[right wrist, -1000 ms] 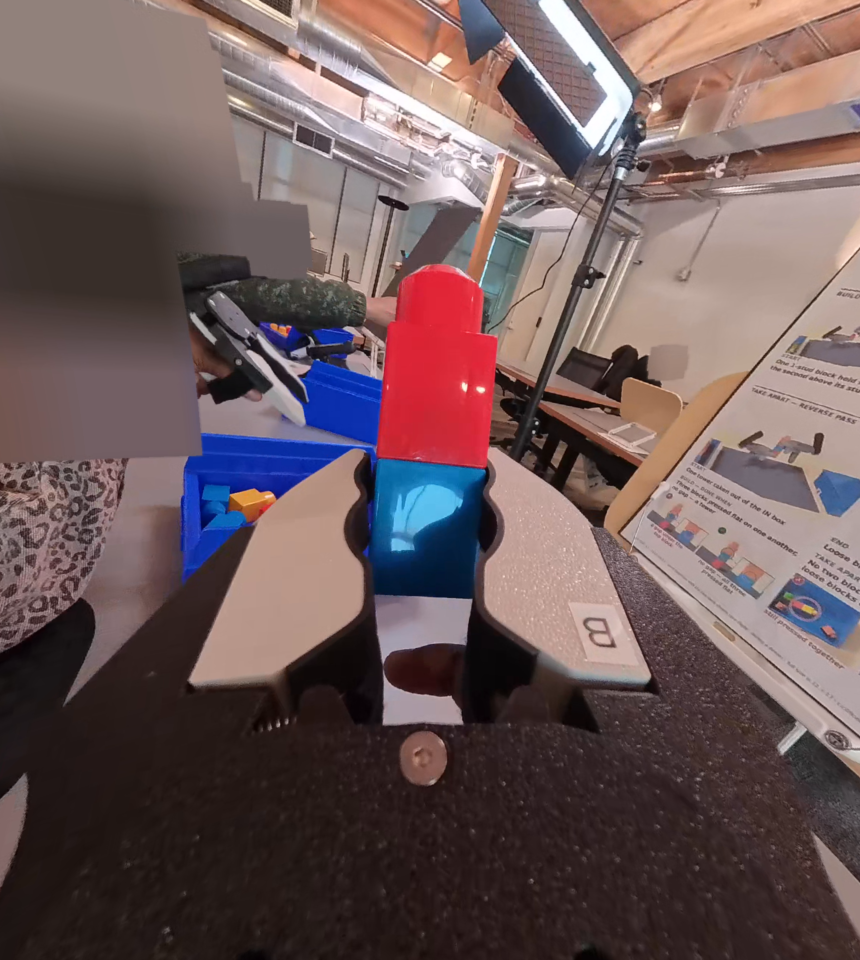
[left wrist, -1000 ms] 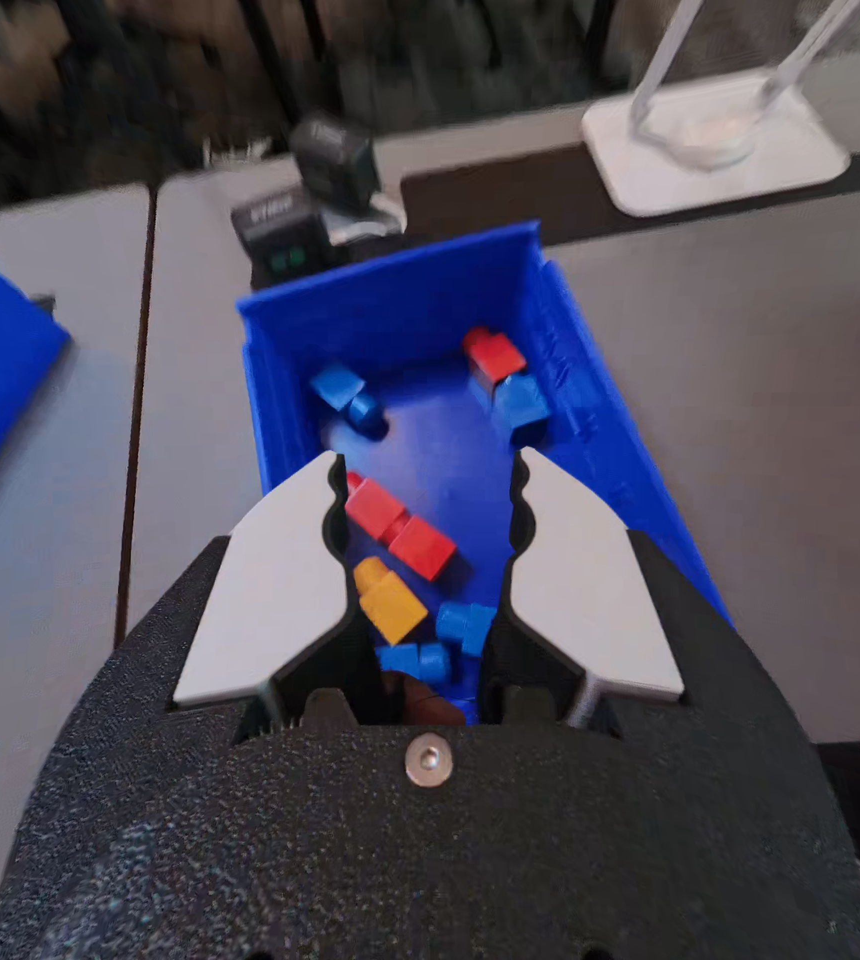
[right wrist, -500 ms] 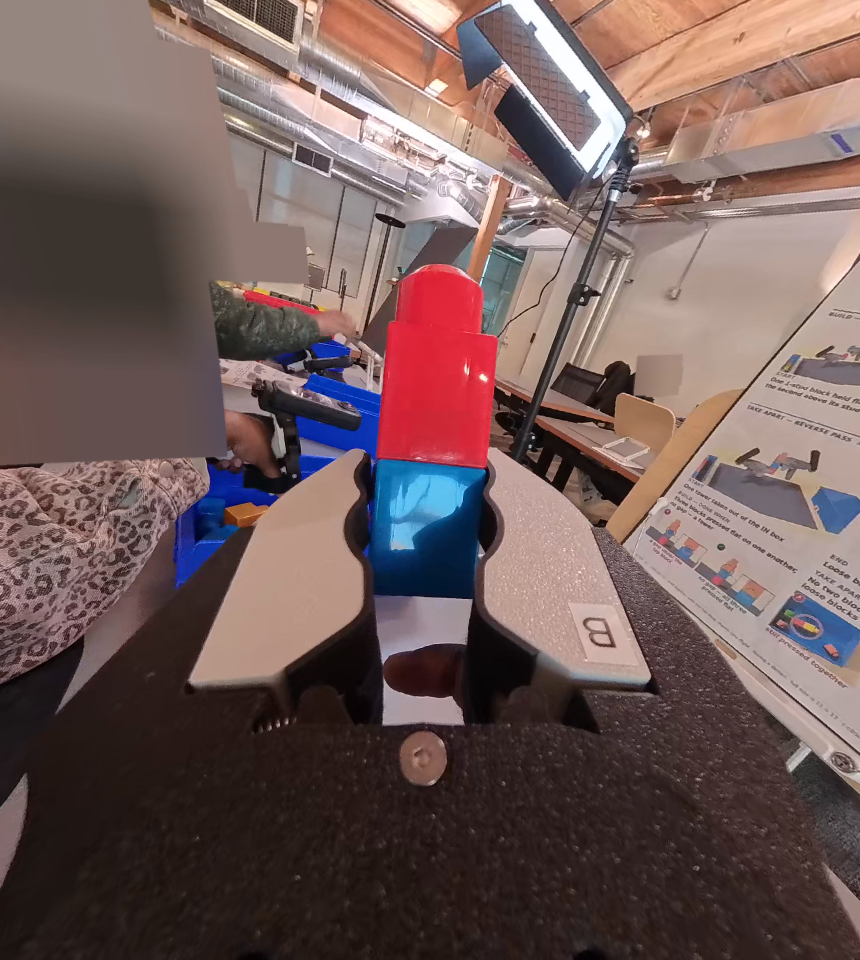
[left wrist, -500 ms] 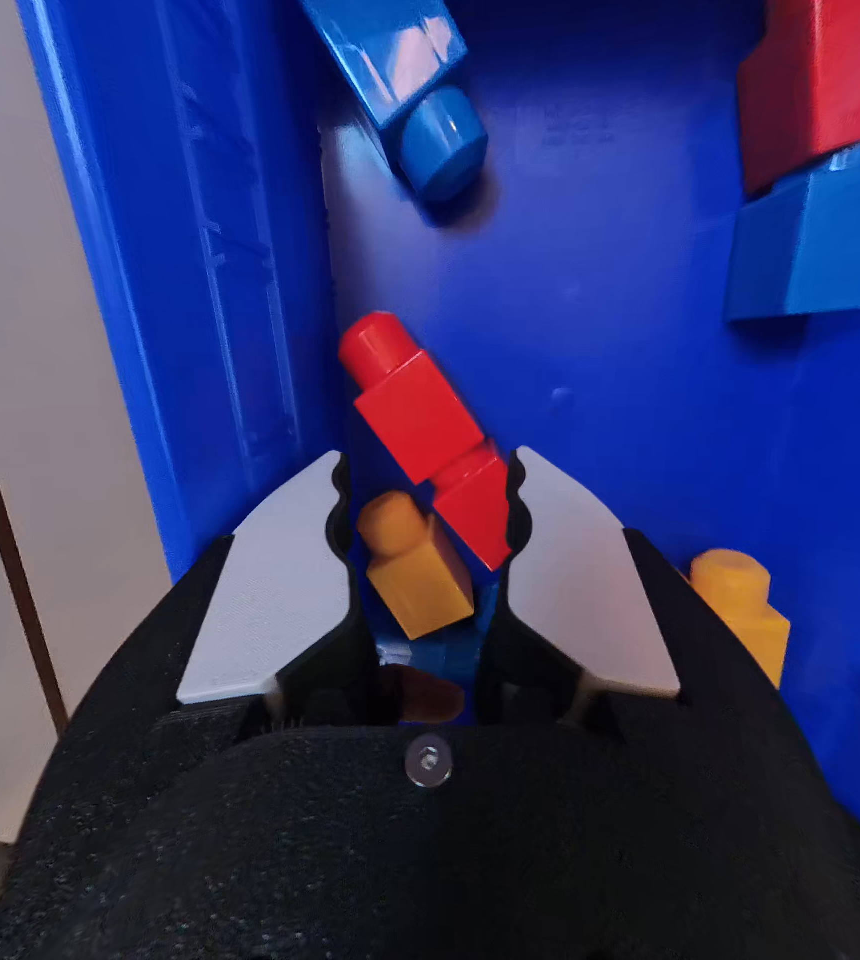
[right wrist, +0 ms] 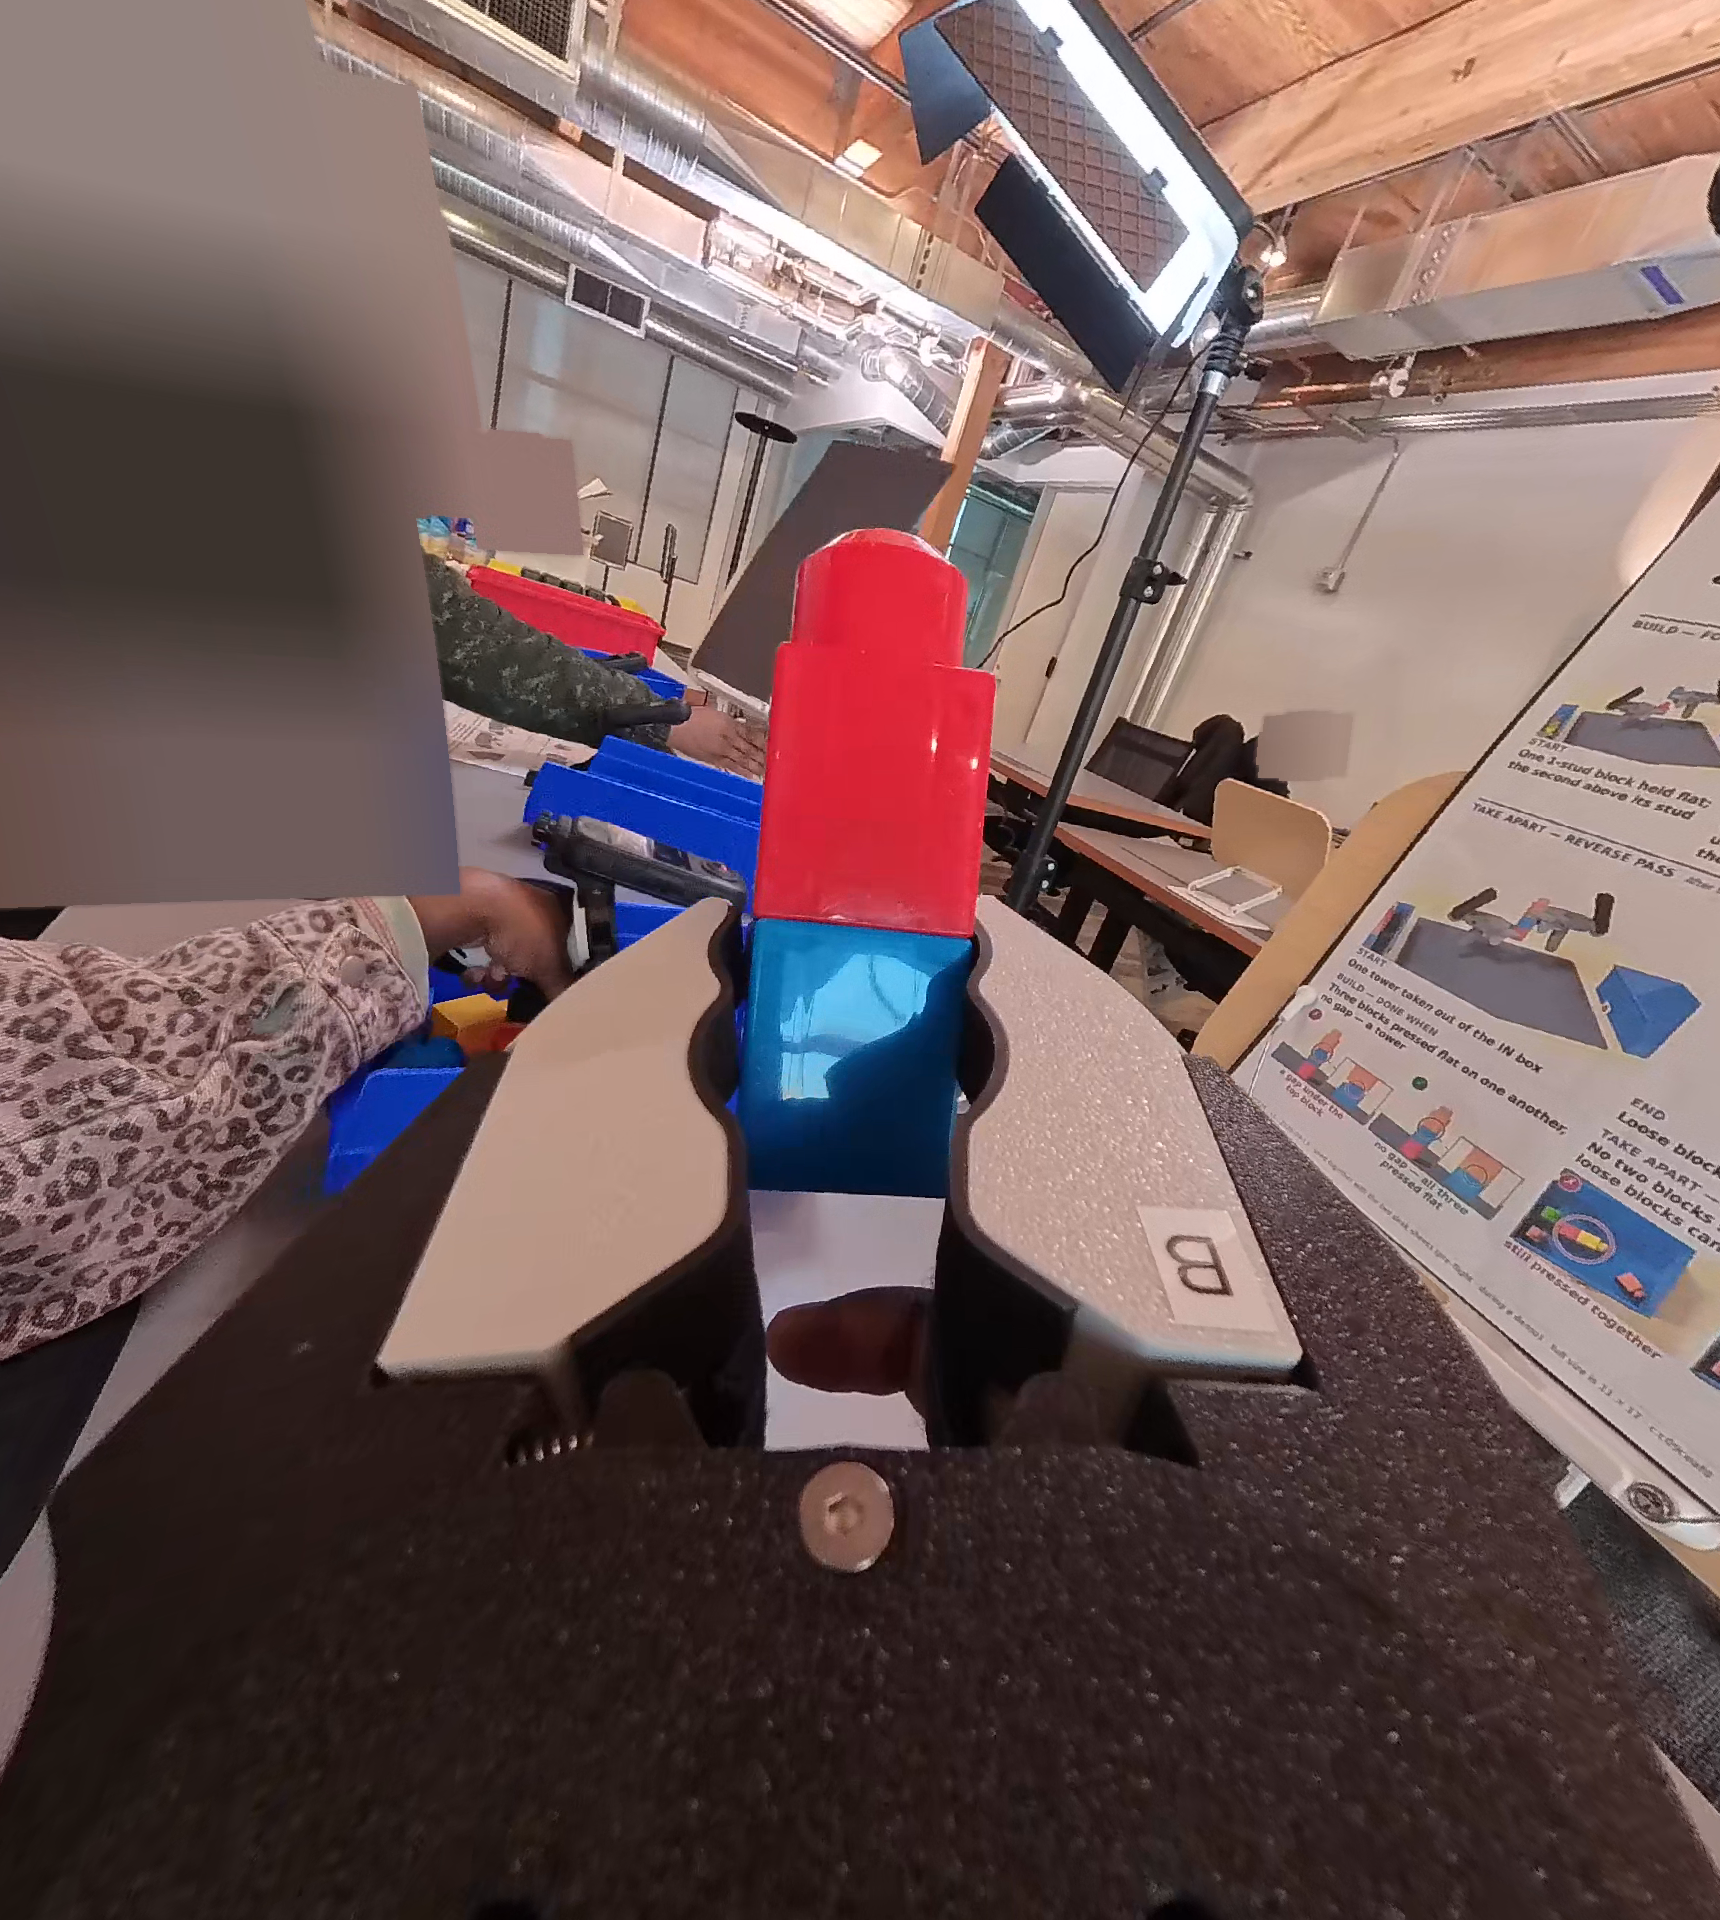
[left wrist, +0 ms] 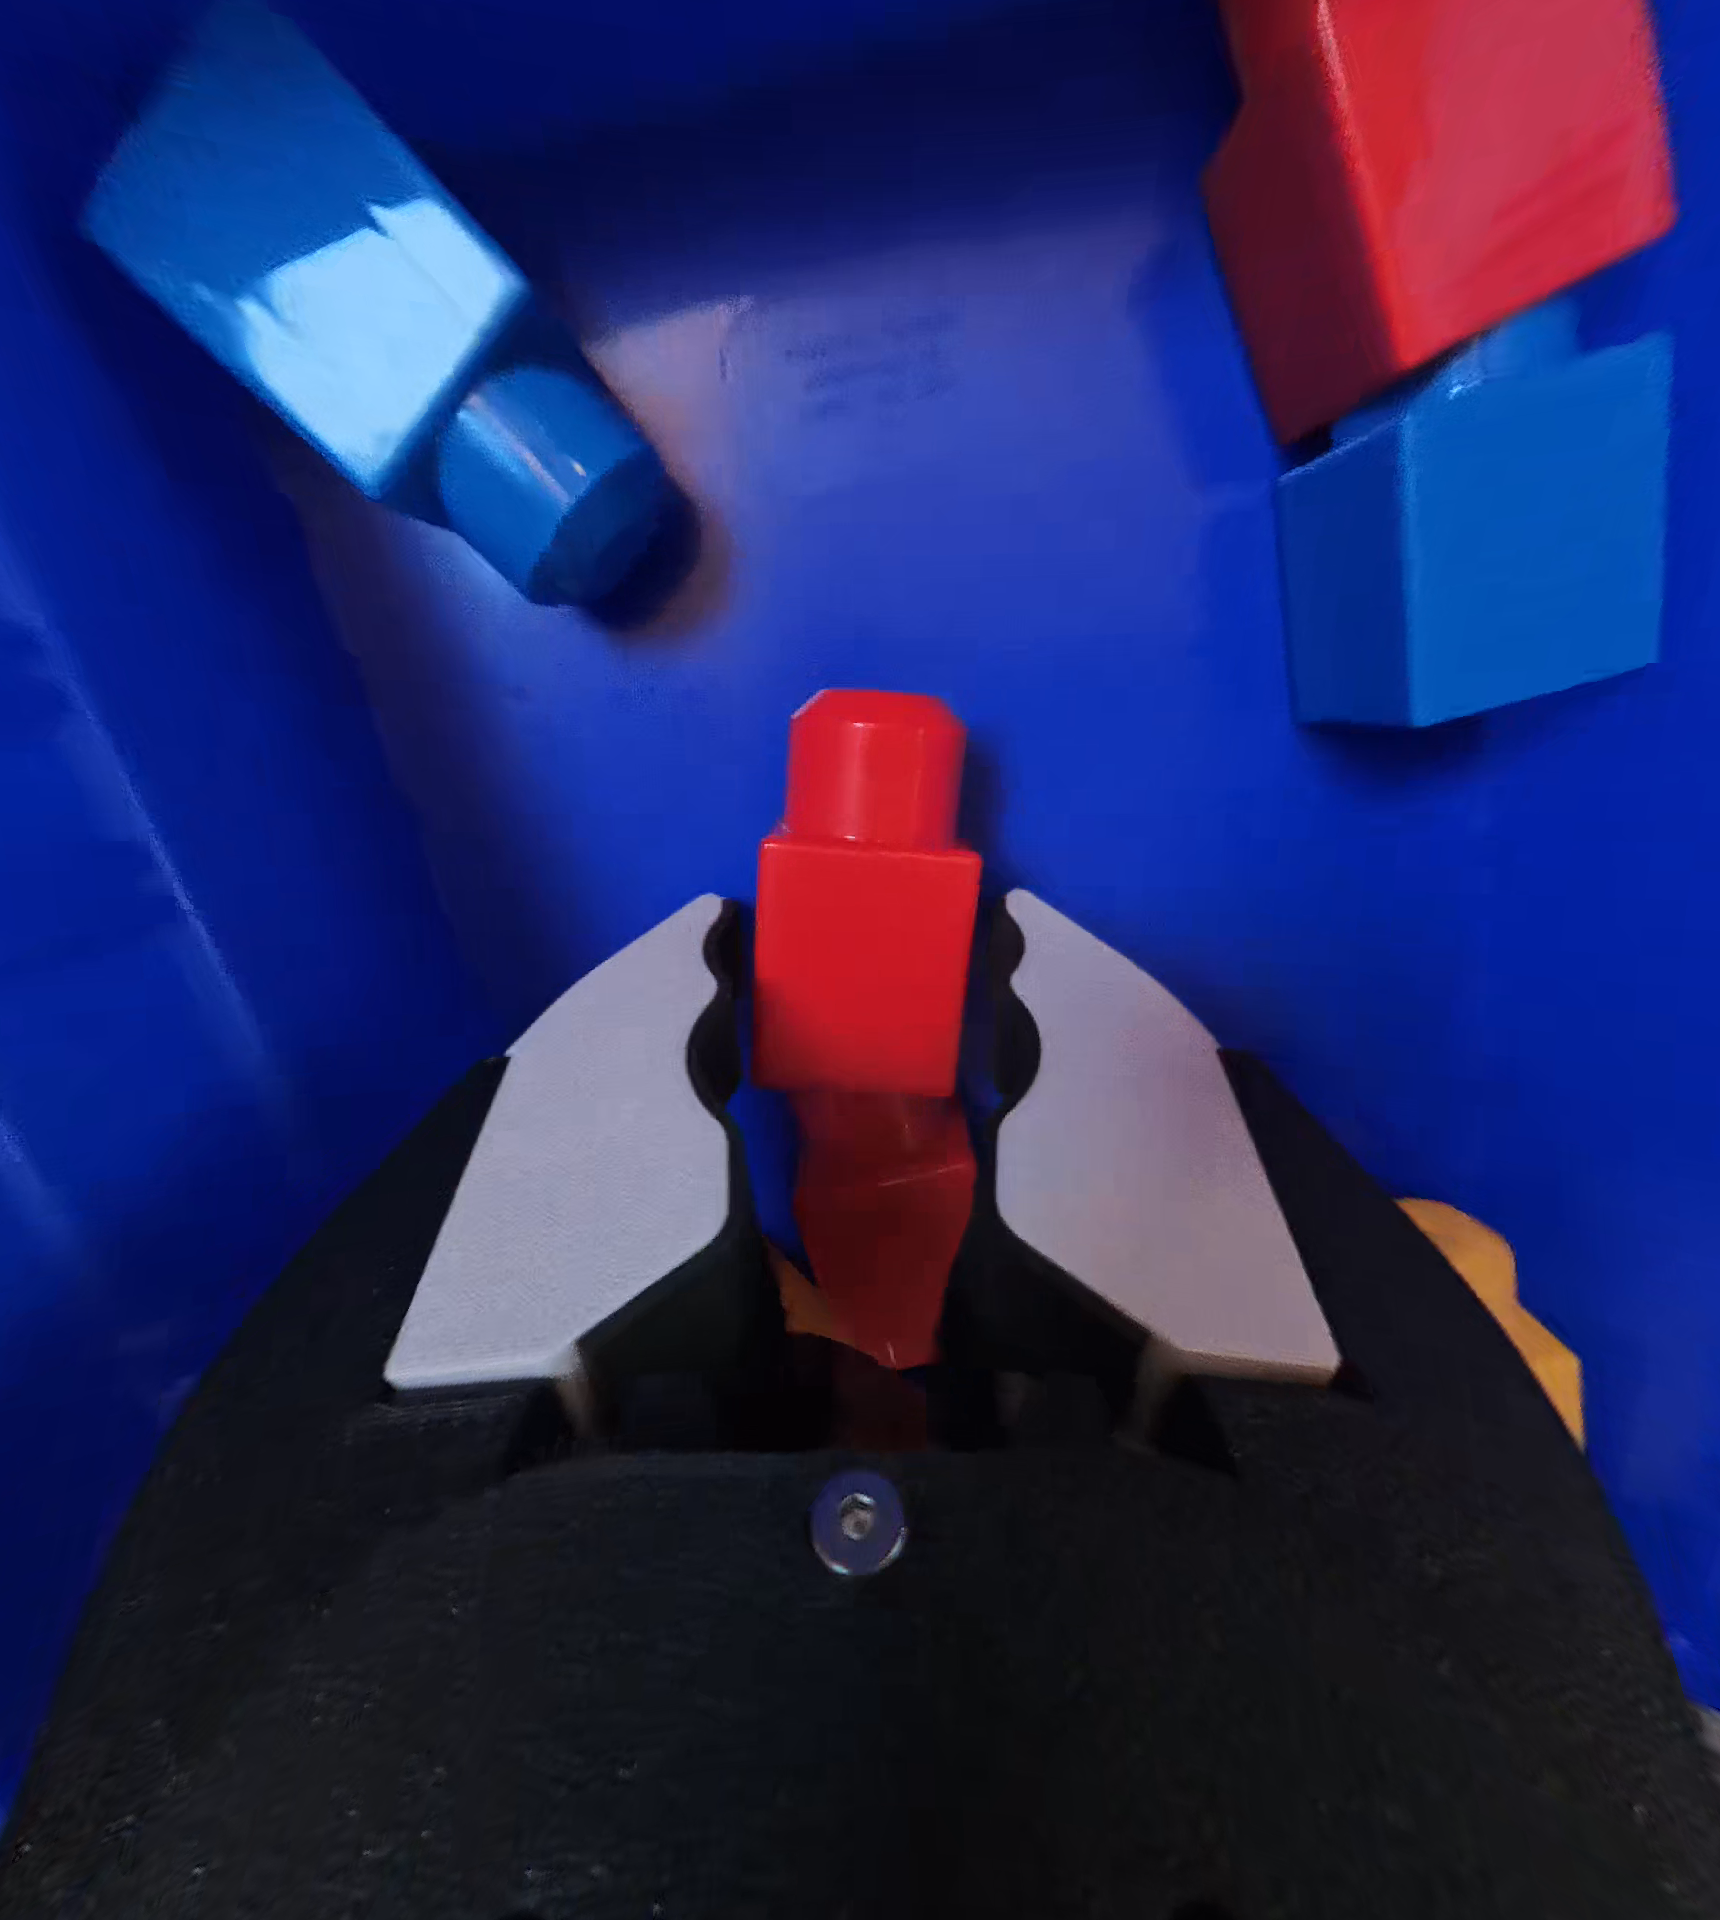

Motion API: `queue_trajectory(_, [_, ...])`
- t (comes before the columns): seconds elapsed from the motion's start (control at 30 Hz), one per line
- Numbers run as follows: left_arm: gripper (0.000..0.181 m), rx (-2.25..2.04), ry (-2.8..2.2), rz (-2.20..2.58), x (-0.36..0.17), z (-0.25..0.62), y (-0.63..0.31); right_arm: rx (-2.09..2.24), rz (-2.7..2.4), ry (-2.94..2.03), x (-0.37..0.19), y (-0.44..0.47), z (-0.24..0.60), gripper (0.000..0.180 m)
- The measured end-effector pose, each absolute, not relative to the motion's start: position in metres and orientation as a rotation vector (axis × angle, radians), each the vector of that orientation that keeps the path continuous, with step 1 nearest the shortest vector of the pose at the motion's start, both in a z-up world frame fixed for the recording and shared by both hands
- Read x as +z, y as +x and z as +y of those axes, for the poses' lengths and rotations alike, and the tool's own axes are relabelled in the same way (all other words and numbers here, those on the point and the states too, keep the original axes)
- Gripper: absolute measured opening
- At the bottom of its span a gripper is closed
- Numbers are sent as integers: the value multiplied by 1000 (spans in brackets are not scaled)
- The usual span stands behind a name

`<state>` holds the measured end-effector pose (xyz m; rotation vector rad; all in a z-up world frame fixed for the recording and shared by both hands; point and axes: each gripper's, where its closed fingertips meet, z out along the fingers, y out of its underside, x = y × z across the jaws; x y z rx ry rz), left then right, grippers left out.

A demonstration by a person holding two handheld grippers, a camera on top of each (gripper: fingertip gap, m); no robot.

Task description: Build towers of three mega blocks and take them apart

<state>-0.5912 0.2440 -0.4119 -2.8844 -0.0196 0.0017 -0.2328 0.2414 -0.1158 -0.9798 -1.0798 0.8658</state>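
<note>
- Two stacked plastic blocks, glossy red block [right wrist: 871, 769] atop blue block [right wrist: 851, 1055], are clamped upright in the right gripper [right wrist: 848, 1039].
- The left gripper [left wrist: 861, 997], inside the blue plastic bin [left wrist: 1095, 831], pinches a small red single-stud block [left wrist: 861, 966].

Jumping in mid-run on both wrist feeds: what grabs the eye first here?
In the right wrist view, the right gripper holds up a two-block stack, clamped on the blue block with a red block pressed on top. In the left wrist view, the left gripper is down inside the blue bin, its fingers either side of a red block.
</note>
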Motion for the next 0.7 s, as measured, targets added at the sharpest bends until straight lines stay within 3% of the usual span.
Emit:
queue_trajectory(0.03, [37, -2, -2839, 0, -407, 251, -590, 866, -1081, -979, -116, -233, 241, 38])
queue_trajectory(0.2, [37, -65, -2461, 100, -342, 283, -573, 878, -1093, -990, -119, -236, 241, 38])
queue_trajectory(0.33, [36, -511, -1568, 145, -182, 302, -511, 954, -1137, -1013, -125, -252, 233, 38])
queue_trajectory(0.4, [35, -915, -1074, 187, -100, 266, -474, 1041, -1163, -1038, -130, -268, 225, 38])
queue_trajectory(0.47, [35, -1261, -719, 198, -54, 230, -455, 1175, -1170, -1067, -134, -286, 216, 38])
queue_trajectory(0.57, [36, -1498, -593, 252, -36, 216, -415, 1339, -1174, -1106, -141, -310, 204, 38])
queue_trajectory(0.7, [35, -1464, -723, 413, -44, 218, -358, 1415, -1193, -1166, -147, -321, 196, 38])
